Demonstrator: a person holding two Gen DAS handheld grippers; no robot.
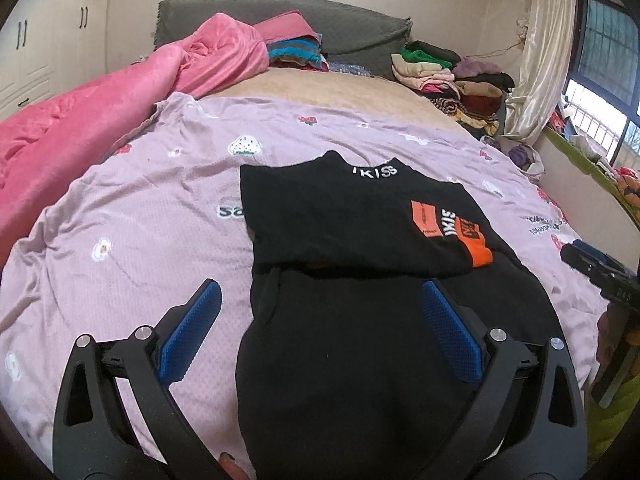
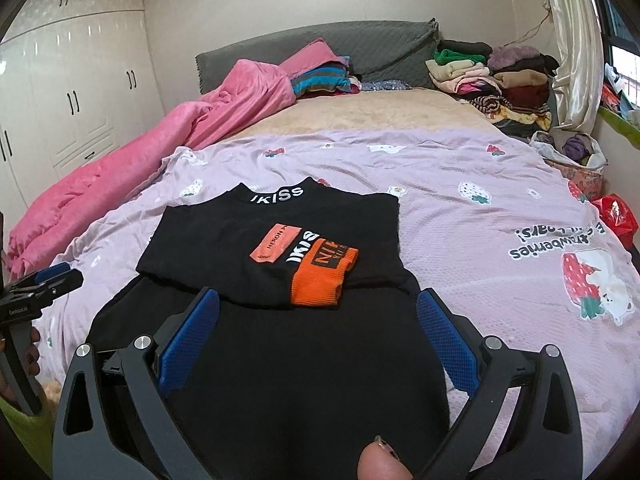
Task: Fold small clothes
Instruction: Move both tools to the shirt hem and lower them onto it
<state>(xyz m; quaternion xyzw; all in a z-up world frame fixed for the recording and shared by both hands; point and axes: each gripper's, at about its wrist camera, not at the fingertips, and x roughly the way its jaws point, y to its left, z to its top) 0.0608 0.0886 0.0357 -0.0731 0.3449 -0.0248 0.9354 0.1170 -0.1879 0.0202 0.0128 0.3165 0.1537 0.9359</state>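
Garment: black top (image 2: 276, 248) with white "IKISS" collar lettering and orange patches, lying flat on the lilac strawberry-print sheet (image 2: 480, 208) at the near part of the bed.
Fold state: upper portion with sleeves laid across the chest; orange cuff (image 2: 320, 276) resting on top; lower body spread toward the cameras.
Left gripper (image 1: 320, 316): jaws wide apart, holding nothing; blue pads (image 1: 192, 336) straddling the lower body of the top, above the cloth.
Right gripper (image 2: 318, 320): jaws wide apart, empty, also over the lower body.
Surroundings: pink blanket (image 2: 192, 128) along the left side; stacked clothes (image 2: 488, 80) at the far right corner; grey headboard (image 2: 384, 48); white wardrobe (image 2: 72, 96).
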